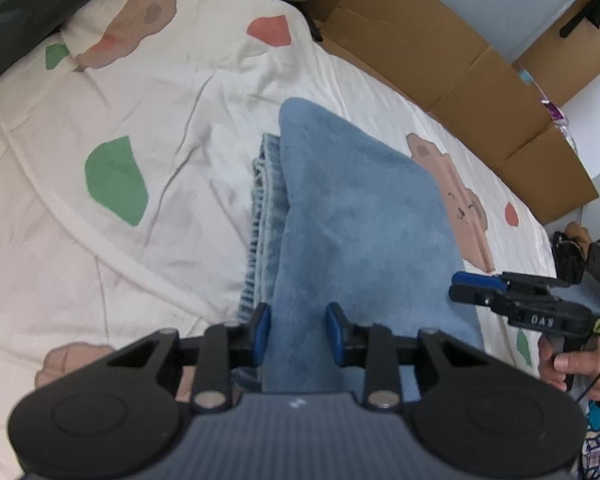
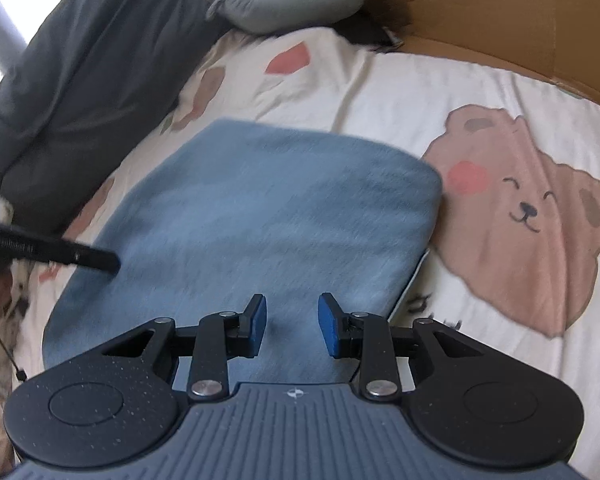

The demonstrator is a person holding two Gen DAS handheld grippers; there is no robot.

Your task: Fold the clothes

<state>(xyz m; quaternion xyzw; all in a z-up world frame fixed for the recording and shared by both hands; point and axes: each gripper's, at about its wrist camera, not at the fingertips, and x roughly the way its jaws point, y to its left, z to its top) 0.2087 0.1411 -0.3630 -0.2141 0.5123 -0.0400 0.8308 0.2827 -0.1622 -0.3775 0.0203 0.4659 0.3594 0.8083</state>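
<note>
A folded blue fleece garment [image 1: 360, 216] lies on the cream bear-print bedcover [image 1: 160, 92]. Light denim jeans [image 1: 264, 200] show from under its left edge. My left gripper [image 1: 298, 332] hovers over the fleece's near end, its blue pads apart and gripping nothing. A hand holds my right gripper [image 1: 460, 287] just off the fleece's right edge. In the right wrist view the fleece [image 2: 268, 216] fills the middle. There the right gripper [image 2: 292, 328] stands open above its near edge, with no cloth between the pads. The left gripper [image 2: 112, 262] reaches in from the left.
A flattened brown cardboard box [image 1: 460, 64] lines the bed's far side. A grey neck pillow [image 2: 284, 4] and a dark grey garment [image 2: 80, 80] lie at the head of the bed. A printed bear [image 2: 532, 208] marks the cover right of the fleece.
</note>
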